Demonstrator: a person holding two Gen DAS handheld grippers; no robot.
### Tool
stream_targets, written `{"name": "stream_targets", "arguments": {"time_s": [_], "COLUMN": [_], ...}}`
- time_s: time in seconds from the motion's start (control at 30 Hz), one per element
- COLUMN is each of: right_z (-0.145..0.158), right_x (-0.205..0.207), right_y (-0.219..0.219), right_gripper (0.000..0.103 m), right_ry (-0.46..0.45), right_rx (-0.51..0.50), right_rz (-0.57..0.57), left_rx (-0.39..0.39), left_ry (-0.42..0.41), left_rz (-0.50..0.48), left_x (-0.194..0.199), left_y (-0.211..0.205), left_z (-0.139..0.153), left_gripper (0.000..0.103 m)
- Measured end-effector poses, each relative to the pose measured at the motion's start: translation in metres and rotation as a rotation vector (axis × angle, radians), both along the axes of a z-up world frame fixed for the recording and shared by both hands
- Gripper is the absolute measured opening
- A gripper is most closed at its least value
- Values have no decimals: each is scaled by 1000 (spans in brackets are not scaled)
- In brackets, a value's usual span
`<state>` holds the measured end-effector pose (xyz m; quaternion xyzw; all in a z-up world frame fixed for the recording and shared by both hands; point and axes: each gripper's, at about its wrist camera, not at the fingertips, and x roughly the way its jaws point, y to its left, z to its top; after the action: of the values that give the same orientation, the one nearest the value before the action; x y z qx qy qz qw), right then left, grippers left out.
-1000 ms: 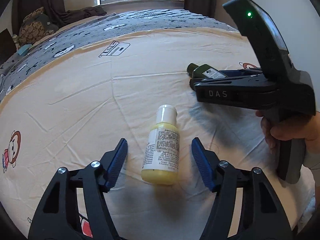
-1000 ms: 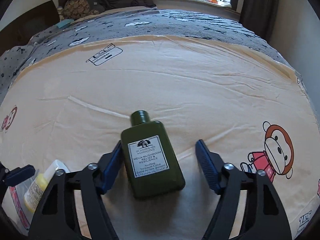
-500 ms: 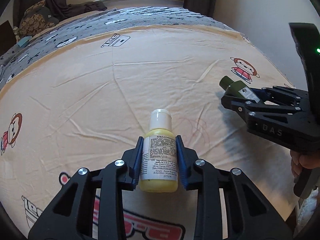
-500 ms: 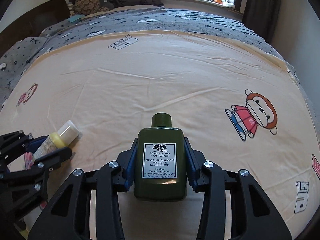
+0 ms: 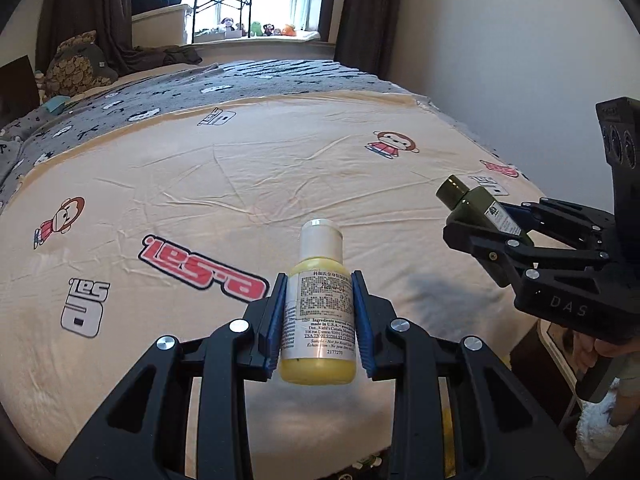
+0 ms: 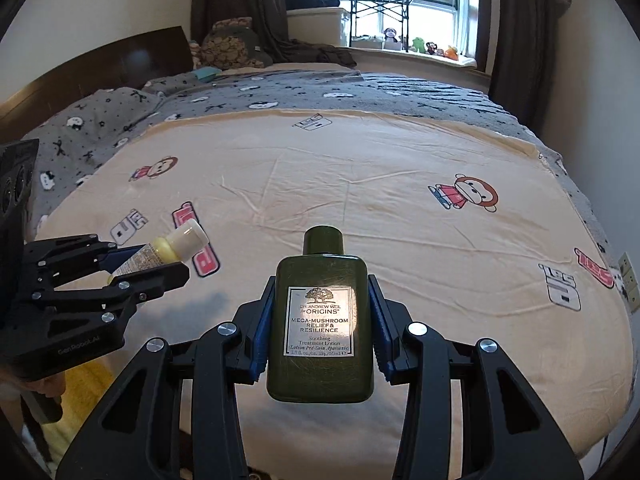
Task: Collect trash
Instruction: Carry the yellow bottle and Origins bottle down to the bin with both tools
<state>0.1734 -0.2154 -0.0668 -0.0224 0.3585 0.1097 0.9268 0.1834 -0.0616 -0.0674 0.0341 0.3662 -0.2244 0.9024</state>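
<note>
My left gripper (image 5: 318, 300) is shut on a small yellow bottle (image 5: 319, 308) with a white cap and holds it in the air above the bed's near edge. My right gripper (image 6: 321, 308) is shut on a dark green Origins lotion bottle (image 6: 320, 320), also lifted off the bed. In the left wrist view the right gripper (image 5: 476, 220) with the green bottle (image 5: 476, 204) is at the right. In the right wrist view the left gripper (image 6: 160, 264) with the yellow bottle (image 6: 168, 248) is at the left.
A cream bedsheet (image 5: 240, 184) with monkey and logo prints covers the bed, with a grey blanket (image 6: 360, 96) beyond it. A dark headboard (image 6: 100, 76) and pillows are at the far left. A wall (image 5: 500, 60) runs along the bed's right side. A window sill with toys (image 6: 420, 48) is at the back.
Both grippers closed on their bottles, then lifted them off the sheet and drew back toward the bed's near edge. More of the room shows now.
</note>
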Motion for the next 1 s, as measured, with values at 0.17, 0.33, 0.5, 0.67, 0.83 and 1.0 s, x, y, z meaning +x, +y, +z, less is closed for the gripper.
{"name": "stream_targets", "arguments": {"time_s": [0.17, 0.33, 0.5, 0.67, 0.83, 1.0], "right_z": [-4, -12, -29, -62, -98, -129], "right_x": [-48, -88, -121, -145, -154, -157], "right_y": [4, 0, 3, 10, 10, 16], "right_gripper": [43, 43, 43, 43, 43, 43], "right_ry": [-44, -50, -51, 13, 113, 201], "right_rx": [-9, 54, 75, 52, 72, 86], "right_rz": [-12, -13, -19, -30, -45, -37], "left_rx": [2, -18, -19, -10, 14, 40], "left_ry": [-34, -29, -7, 46, 121, 198], "left_rz": [-7, -15, -37, -59, -67, -67], "left_x": [-49, -86, -114, -131, -141, -141], "left_y": [5, 13, 17, 22, 25, 27], "left_z": [0, -14, -38, -68, -103, -135], "left_gripper": [29, 29, 29, 29, 29, 29]}}
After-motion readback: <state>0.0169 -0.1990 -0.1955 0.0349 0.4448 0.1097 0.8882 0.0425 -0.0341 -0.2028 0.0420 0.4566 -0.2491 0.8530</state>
